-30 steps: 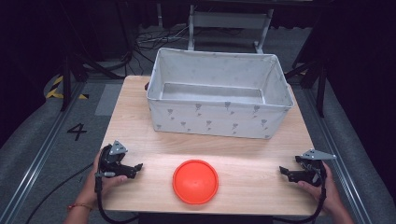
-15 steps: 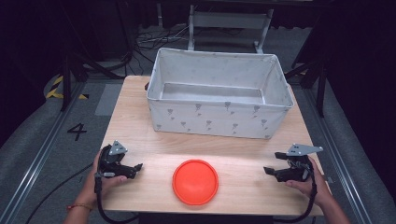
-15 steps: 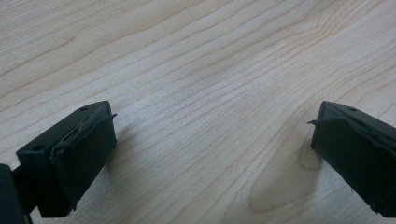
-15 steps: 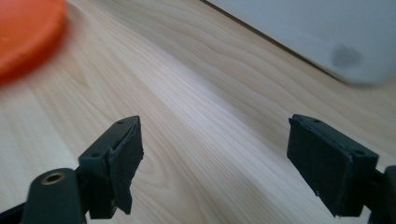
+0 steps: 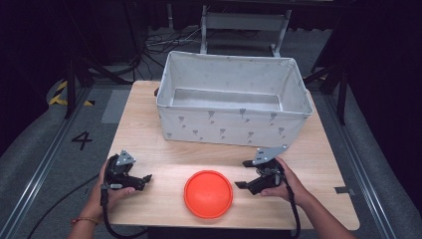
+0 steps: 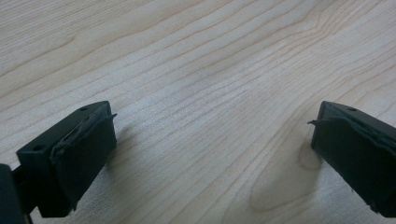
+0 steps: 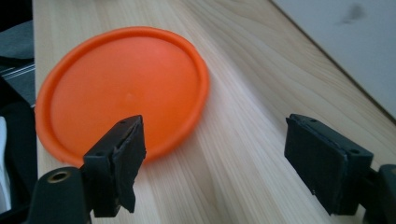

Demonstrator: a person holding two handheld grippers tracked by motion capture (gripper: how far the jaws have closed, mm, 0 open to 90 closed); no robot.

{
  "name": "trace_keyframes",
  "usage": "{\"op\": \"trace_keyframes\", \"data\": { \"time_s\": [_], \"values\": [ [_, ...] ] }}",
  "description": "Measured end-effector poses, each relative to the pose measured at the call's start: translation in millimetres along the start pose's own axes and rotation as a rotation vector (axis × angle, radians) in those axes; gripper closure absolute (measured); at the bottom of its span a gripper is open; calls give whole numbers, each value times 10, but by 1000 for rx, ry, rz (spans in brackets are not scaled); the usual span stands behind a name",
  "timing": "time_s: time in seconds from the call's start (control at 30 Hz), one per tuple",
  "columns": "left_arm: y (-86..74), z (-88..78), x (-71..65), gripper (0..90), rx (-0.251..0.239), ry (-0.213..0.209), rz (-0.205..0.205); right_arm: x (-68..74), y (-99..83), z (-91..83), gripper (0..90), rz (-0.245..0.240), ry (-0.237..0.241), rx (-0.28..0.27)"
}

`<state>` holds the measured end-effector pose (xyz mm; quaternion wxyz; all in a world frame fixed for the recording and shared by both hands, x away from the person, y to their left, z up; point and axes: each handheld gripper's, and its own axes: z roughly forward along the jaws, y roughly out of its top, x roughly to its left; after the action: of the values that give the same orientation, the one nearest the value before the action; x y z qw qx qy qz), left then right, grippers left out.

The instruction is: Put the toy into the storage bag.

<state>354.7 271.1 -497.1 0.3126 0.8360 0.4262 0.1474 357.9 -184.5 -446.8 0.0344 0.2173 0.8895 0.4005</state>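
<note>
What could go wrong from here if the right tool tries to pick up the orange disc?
The orange disc lies flat near the table's front edge, so a push from the right tool might slide it off. Its low rim gives the open jaws little to pinch, so it may slip.

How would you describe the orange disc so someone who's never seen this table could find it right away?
Start at the big grey fabric bin that stands at the far side of the wooden table. Come toward the near edge, and the orange disc lies flat between the left gripper and the right gripper. It is round and bright orange, unlike the black grippers on either side.
</note>
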Motion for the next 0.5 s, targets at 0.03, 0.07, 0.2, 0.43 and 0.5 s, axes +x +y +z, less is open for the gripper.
{"op": "trace_keyframes", "data": {
  "time_s": [0.03, 0.07, 0.2, 0.43, 0.5],
  "values": [
    [0, 1, 1, 3, -1, -1, 1, 17, 41, 68, 211, -12, 3, 2],
    [0, 0, 0, 4, 0, -1, 0, 29, 83, 151, 211, -24, 11, 8],
    [0, 0, 1, 4, 0, -2, 0, 46, 141, 345, 212, -20, 46, 37],
    [1, 1, 4, 2, 1, -3, 3, 56, 131, 637, 168, -13, 89, 121],
    [1, 1, 3, 2, 1, -4, 2, 51, 120, 663, 170, -7, 84, 127]
  ]
}}
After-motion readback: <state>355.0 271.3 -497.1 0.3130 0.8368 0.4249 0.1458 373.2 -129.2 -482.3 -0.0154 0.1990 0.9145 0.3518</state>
